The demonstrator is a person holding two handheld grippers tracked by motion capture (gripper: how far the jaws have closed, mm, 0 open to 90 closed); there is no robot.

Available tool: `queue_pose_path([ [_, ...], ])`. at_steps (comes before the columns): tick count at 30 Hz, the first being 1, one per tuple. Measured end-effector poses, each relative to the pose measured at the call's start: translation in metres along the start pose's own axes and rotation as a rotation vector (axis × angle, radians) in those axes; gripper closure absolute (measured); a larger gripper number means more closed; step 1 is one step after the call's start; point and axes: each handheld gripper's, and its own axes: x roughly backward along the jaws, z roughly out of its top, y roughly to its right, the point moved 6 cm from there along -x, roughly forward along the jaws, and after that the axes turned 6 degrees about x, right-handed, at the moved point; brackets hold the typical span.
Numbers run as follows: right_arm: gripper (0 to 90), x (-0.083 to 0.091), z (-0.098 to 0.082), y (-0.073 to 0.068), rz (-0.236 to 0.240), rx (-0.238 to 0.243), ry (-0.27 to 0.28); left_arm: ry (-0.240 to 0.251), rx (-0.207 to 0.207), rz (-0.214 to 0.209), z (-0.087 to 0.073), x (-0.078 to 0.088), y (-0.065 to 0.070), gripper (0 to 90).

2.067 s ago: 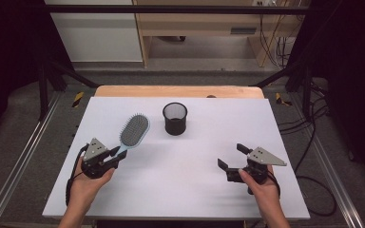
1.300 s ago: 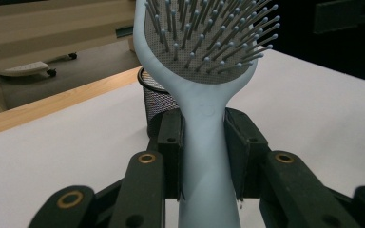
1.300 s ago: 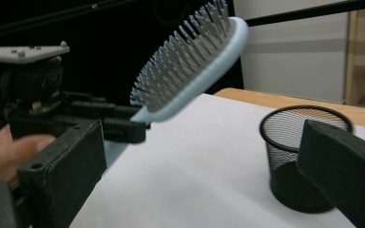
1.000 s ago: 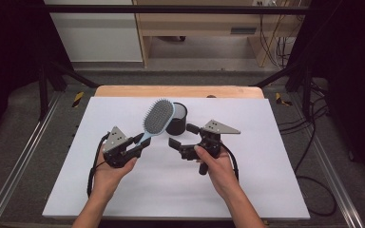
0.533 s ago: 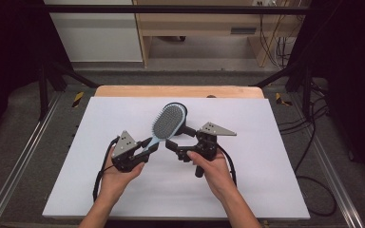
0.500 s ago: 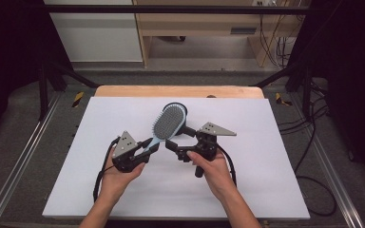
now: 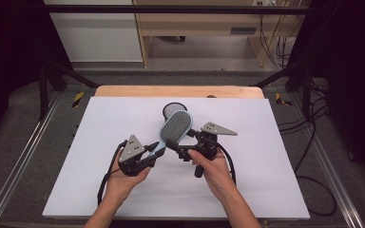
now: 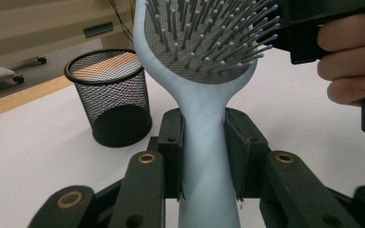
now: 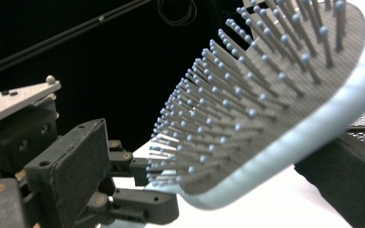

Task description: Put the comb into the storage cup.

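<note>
A light-blue hairbrush [image 7: 176, 127] with grey bristles is held up over the middle of the white table [image 7: 266, 142]. My left gripper [image 7: 152, 152] is shut on its handle [image 8: 204, 156], the pads pressing both sides, and the head tilts up to the right. My right gripper [image 7: 177, 146] reaches in from the right with the brush head [image 9: 275, 95] between its wide jaws. Those jaws have just been closing. One pad [image 9: 71, 166] faces the bristles with a gap; the other sits behind the brush's back. My left gripper's body [image 9: 19, 123] is at the left of the right gripper view.
A black mesh cup [image 7: 172, 108] stands upright at the back centre of the table, partly behind the brush head; it is also in the left gripper view [image 8: 109, 95]. A wooden strip [image 7: 180, 91] runs along the table's far edge. Cables trail off to the right.
The brush lay on the table at first; my left gripper has lifted it and carried it right. The right hand came in to the centre, and the brush head now sits between its jaws.
</note>
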Motion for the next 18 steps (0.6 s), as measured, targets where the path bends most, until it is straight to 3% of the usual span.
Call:
queue_pose_path([
  [8, 10.6, 0.005, 0.001, 0.005, 0.014, -0.067, 0.028, -0.004, -0.013, -0.015, -0.003, -0.002, 0.008, 69.3],
  [18, 20.0, 0.008, 0.001, 0.011, -0.001, -0.094, 0.037, -0.003, -0.016, -0.022, -0.004, -0.004, 0.011, 69.3],
])
